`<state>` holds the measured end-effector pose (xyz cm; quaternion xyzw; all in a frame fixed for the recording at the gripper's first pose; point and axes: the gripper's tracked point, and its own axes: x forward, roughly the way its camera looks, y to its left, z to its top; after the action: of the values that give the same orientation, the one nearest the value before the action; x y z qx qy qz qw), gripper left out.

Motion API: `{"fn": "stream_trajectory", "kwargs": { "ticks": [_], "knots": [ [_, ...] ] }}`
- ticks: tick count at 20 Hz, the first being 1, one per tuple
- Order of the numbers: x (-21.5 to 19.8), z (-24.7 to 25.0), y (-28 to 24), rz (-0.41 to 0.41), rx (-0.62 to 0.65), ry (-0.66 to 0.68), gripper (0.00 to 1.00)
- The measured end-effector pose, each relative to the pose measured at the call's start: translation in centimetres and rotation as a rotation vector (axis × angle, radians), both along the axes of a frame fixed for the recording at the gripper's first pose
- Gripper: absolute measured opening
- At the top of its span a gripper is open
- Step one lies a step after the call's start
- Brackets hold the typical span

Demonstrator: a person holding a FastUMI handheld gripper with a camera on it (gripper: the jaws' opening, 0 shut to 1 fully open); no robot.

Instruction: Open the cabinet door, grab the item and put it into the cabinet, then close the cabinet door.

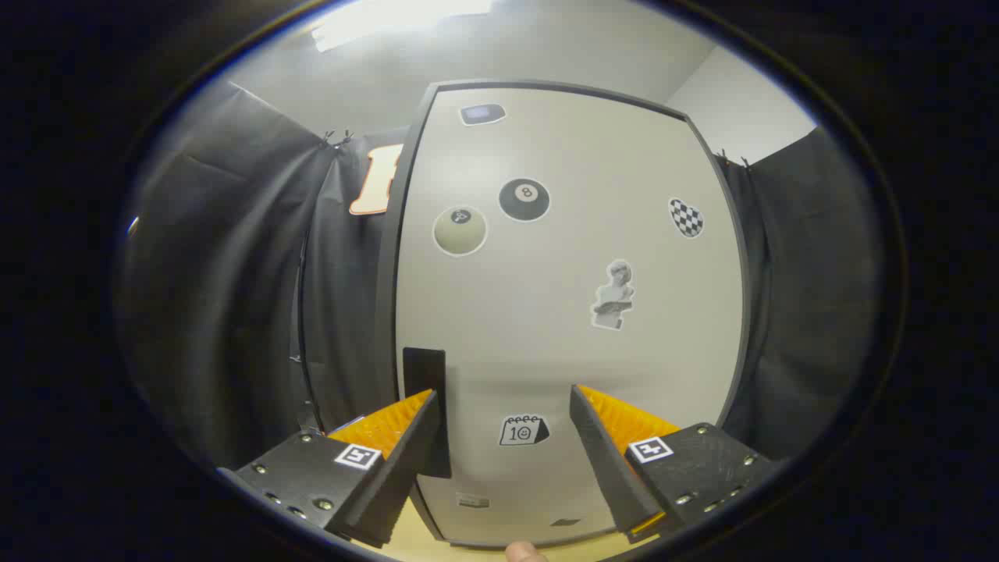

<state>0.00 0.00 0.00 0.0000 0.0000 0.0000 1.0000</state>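
Gripper view: the gripper [503, 398] faces a closed cabinet door [562, 312], its two fingers spread wide apart with nothing held between them. The left finger's tip [417, 410] lies in front of a dark upright handle [425, 406] at the door's left edge; whether it touches the handle cannot be told. Between the fingers, on the door, sits a calendar sticker [524, 430]. The right finger's tip [581, 402] stands before bare door panel. Higher on the door, beyond the fingers, are a pale ball sticker [460, 230], an eight-ball sticker [524, 200], a statue-bust sticker [614, 295] and a checkered sticker [686, 218]. A light wooden surface [414, 538] runs under the cabinet. A fingertip [524, 553] shows below the door.
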Motion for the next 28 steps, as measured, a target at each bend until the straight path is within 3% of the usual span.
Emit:
{"fn": "stream_trajectory", "kwargs": {
  "ticks": [28],
  "knots": [
    [-0.63,-0.27,0.27,0.017,-0.035,-0.010,1.00]
  ]
}}
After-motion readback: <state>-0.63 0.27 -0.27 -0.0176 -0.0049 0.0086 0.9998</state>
